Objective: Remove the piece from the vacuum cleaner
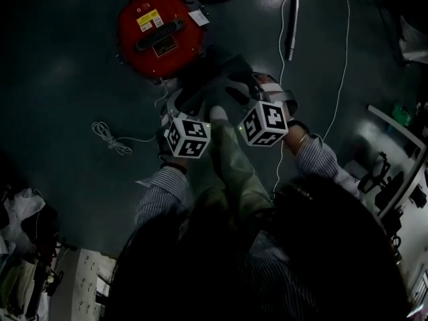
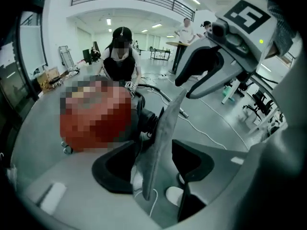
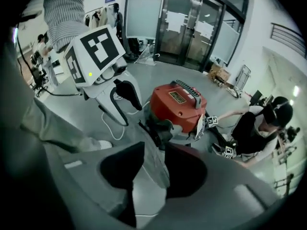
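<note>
- The left tongs are spread wide. The grey flat piece stands edge-on in the gap between the jaws, nearer the left-hand jaw, and is not clamped.
- The right tongs are also wide apart. The same piece runs between their jaws, and no pad presses on it.
- Past the tips of both tongs, the far end of the piece meets a black fitting on the side of the red vacuum cleaner.
- The vacuum cleaner stands on the floor just ahead of the tongs.
- The two tongs sit close side by side, angled at the piece from opposite sides.
- A white shoe shows between the two tongs, below them.
- A tangled white cable lies on the floor to the left of the left tongs.
- A slim tube lies ahead of the right tongs and to their right.
- A person crouches beyond the vacuum cleaner.
</note>
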Demonstrator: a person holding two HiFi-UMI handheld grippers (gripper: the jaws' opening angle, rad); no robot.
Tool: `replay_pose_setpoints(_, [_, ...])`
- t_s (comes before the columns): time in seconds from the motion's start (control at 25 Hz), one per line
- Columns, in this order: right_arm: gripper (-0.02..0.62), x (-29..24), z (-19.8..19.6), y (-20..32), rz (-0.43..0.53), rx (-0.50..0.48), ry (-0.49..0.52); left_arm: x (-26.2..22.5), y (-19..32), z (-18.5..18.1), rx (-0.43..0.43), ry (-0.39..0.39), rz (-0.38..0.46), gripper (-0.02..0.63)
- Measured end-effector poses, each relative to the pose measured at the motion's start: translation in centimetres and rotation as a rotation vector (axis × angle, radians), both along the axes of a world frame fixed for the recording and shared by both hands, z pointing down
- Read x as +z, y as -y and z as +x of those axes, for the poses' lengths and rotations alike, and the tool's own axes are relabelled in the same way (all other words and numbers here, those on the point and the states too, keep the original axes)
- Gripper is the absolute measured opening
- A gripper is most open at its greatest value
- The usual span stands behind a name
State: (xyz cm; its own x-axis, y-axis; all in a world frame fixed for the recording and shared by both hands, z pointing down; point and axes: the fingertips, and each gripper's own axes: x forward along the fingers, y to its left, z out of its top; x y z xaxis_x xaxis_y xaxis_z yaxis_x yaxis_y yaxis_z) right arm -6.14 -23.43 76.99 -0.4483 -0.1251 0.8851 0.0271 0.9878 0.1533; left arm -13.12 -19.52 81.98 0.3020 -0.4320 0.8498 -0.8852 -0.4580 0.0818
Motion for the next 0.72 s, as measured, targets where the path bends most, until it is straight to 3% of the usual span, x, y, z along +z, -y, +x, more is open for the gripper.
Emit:
replay_pose_setpoints(0.24, [0.126,4.5,0.1,0.5,0.06,-0.089,-0.099,3.6,-0.2,0.0,0.08,0.057,-0.03,0.187])
replay_pose_setpoints(0.52, [0.125,6.4,0.1,1.3,0.038,-0.03,-0.12,5.5,-0.7,0.1,0.047,0.023,-0.072,0.086])
replay_pose_setpoints(0.72, [0.059,7.5,0.0,1.3,-0.002,-0.036,-0.165,6.2,-1.0,0.6,0.065,0.023,-0.082,0.025])
